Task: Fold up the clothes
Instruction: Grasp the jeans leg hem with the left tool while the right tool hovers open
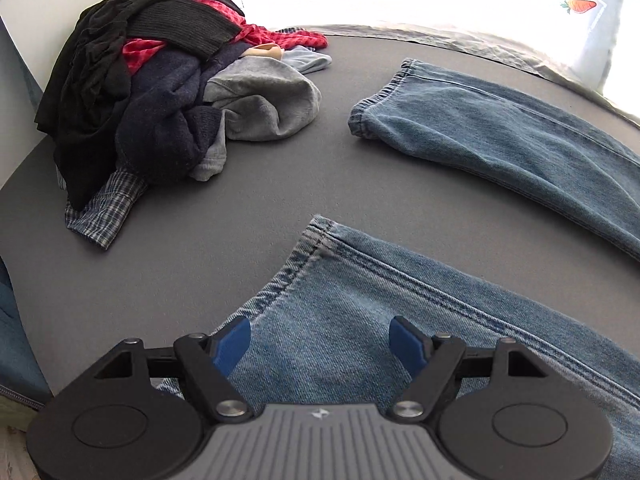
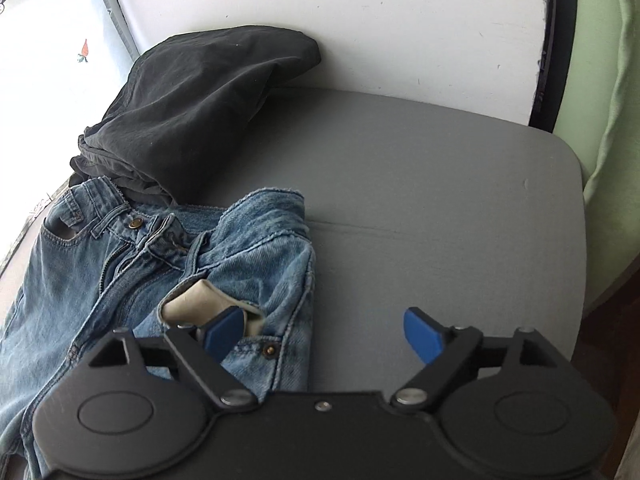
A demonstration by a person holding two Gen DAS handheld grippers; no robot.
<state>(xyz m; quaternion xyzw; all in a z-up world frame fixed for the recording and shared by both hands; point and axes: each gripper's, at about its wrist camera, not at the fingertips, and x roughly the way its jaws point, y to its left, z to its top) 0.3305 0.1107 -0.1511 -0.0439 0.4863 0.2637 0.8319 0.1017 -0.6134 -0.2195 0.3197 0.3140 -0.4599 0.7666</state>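
Observation:
A pair of blue jeans lies on the grey table (image 1: 200, 240). In the left wrist view one leg (image 1: 380, 300) runs under my left gripper (image 1: 320, 340), its hem just ahead of the fingers, and the other leg (image 1: 500, 136) lies farther off to the right. That gripper is open, with denim below it and nothing pinched. In the right wrist view the jeans' waist (image 2: 160, 248) lies rumpled, with a pale pocket lining (image 2: 200, 300) turned out. My right gripper (image 2: 322, 330) hangs open over the waist's right edge, its left finger above the lining and its right finger above bare table (image 2: 440, 200).
A heap of mixed clothes (image 1: 160, 100) sits at the table's far left. A black garment (image 2: 200, 100) lies against the white wall (image 2: 360, 20) just beyond the jeans' waist. The table's rounded corner (image 2: 576, 184) is at right, beside green fabric (image 2: 612, 100).

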